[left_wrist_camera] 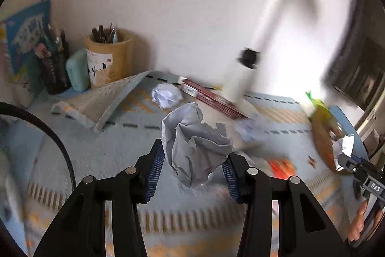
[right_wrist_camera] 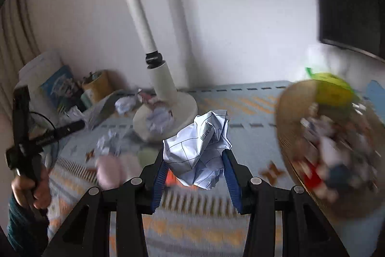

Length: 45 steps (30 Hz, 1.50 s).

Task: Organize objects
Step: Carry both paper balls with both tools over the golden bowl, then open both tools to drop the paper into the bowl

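Left gripper (left_wrist_camera: 195,175) pinches grey paper wad (left_wrist_camera: 192,141) | right gripper (right_wrist_camera: 196,175) pinches lined paper ball (right_wrist_camera: 199,148) | basket (right_wrist_camera: 288,112) lies right, nearer right hand.

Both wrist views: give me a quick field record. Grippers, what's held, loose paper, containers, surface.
left gripper: shut on grey crumpled paper
right gripper: shut on lined crumpled paper
loose paper: ball near the red booklet; another on the lamp base
containers: woven basket, right, holding mixed items; tan pen cup, back left
surface: patterned blue cloth
image quality: motion blur, basket contents unreadable
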Each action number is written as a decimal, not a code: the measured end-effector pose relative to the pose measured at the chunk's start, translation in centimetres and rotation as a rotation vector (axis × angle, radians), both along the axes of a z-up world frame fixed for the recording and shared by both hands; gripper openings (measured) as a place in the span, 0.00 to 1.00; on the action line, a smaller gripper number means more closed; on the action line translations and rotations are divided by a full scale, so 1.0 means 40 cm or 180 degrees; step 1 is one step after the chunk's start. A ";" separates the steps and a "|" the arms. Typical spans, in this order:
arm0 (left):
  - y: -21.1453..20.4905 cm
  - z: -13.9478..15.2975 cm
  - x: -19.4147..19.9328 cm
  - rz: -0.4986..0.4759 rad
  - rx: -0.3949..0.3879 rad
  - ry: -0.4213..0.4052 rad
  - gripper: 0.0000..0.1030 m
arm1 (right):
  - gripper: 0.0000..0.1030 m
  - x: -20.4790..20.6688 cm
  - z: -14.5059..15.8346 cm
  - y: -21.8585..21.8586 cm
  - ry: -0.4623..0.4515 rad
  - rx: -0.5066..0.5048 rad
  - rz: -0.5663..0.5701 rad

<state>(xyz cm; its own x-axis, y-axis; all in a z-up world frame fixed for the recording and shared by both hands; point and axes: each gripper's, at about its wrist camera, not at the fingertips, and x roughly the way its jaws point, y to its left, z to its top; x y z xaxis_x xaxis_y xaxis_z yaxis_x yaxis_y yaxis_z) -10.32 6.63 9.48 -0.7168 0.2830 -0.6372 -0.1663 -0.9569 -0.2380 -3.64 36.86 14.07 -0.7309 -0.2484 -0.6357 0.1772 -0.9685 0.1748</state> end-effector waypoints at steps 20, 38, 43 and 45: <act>0.563 0.261 0.173 -0.1287 0.0244 0.0406 0.42 | 0.43 0.295 0.305 0.469 0.0669 -0.0108 -0.1460; 0.854 0.101 0.035 -0.2042 0.0559 -0.0313 0.80 | 0.84 0.044 0.148 0.585 -0.0070 -0.0111 -0.1446; 0.755 0.123 0.053 -0.1867 0.0706 -0.0253 0.80 | 0.85 0.082 0.153 0.599 -0.0072 -0.0358 -0.1441; 0.730 0.138 0.050 -0.1796 0.0700 -0.0212 0.80 | 0.85 0.094 0.159 0.592 -0.0047 -0.0395 -0.1434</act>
<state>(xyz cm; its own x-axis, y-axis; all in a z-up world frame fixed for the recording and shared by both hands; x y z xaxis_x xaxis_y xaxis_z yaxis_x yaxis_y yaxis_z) -8.30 35.85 15.00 -0.3785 0.7377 -0.5591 -0.6115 -0.6527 -0.4473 0.12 60.54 20.41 -0.7744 0.0169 -0.6325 -0.2598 -0.9200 0.2934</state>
